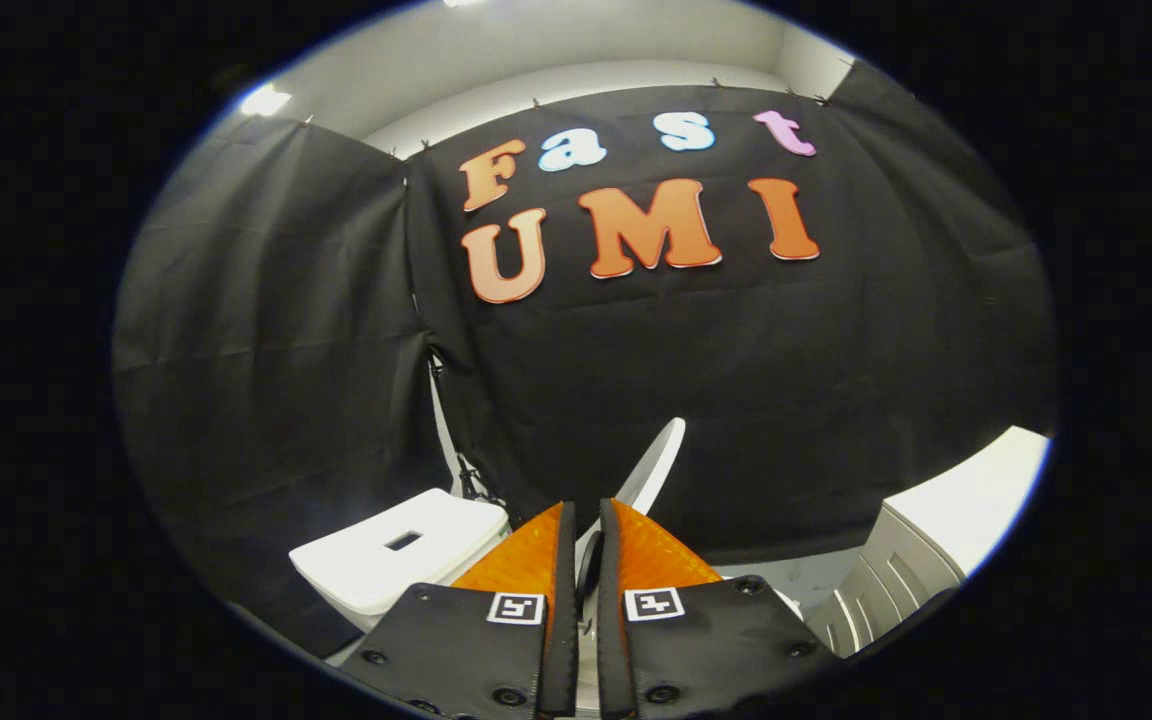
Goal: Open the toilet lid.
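The white toilet lid (658,462) stands tilted up, seen almost edge-on, rising from between my fingers toward the black cloth wall. My gripper (586,508) is nearly closed, with only a narrow gap, and the lid's lower edge runs down into that gap, so both fingers look pressed on it. Just left of the fingers sits the white toilet tank (398,552), with a dark flush slot in its top. The bowl and seat are hidden under the gripper body.
A white cabinet or counter (946,525) with a ribbed side stands to the right of the fingers. Black cloth walls close in behind and to the left of the toilet. A strip of grey floor (796,575) shows between toilet and cabinet.
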{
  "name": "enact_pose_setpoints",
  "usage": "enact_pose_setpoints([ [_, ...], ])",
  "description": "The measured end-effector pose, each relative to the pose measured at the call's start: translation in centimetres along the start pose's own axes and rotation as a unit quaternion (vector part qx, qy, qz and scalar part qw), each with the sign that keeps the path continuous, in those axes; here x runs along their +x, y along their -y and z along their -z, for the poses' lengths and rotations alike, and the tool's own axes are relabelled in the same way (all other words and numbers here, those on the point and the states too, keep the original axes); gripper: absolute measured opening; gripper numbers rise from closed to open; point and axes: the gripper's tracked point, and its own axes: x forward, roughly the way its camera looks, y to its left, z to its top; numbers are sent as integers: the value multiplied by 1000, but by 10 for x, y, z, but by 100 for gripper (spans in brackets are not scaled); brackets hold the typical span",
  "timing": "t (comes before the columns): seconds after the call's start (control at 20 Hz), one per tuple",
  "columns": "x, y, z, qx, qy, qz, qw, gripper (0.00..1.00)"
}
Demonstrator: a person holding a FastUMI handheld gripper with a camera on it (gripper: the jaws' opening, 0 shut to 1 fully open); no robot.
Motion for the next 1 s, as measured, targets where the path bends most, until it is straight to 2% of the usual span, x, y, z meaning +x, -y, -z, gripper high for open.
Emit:
enact_pose_setpoints([
  [0.5,38,-113,-29,-46,15,-41,998,16],
  [1.0,65,-224,-22,-87,32,-89,992,16],
])
